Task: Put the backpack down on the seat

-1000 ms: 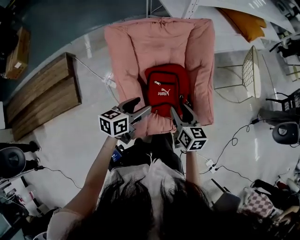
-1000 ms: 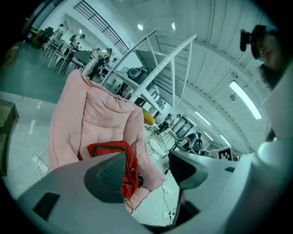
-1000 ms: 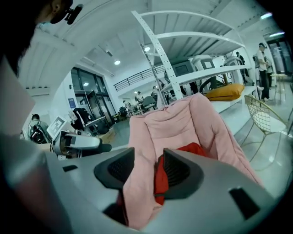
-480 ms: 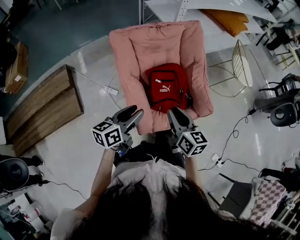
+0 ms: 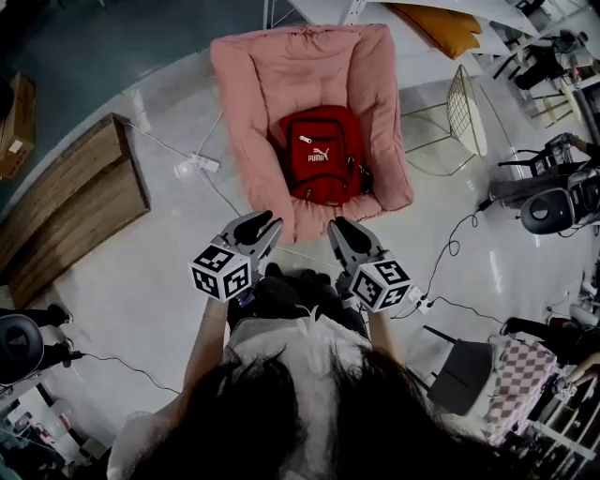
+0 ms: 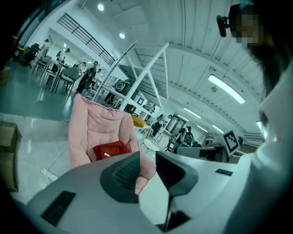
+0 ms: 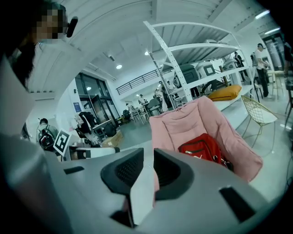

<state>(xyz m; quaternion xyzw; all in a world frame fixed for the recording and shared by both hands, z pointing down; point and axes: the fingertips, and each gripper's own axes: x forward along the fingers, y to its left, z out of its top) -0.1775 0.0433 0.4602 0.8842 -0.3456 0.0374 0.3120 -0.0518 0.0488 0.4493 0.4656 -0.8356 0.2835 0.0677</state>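
The red backpack (image 5: pixel 319 167) lies on the seat of the pink padded chair (image 5: pixel 251 89), front pocket facing up. Both grippers hang in front of the chair over the floor, apart from the backpack. My left gripper (image 5: pixel 266 228) and right gripper (image 5: pixel 339 231) point toward the chair, their jaws closing to a narrow gap with nothing between them. The left gripper view looks past the left gripper (image 6: pixel 147 161) to the backpack (image 6: pixel 110 150) on the chair (image 6: pixel 91 123). Beyond the right gripper (image 7: pixel 148 159) sit the backpack (image 7: pixel 203 147) and the chair (image 7: pixel 183 125).
Wooden boards (image 5: pixel 66 202) lie on the floor at the left. A power strip with cable (image 5: pixel 202 166) sits beside the chair. At the right are a wire chair (image 5: pixel 464 112), an orange cushion (image 5: pixel 441 23) and a dark office chair (image 5: pixel 553 206). People and tables fill the far hall.
Both grippers have drawn back from the backpack's front edge toward the person, and their jaws have narrowed from wide open. The backpack stays on the seat.
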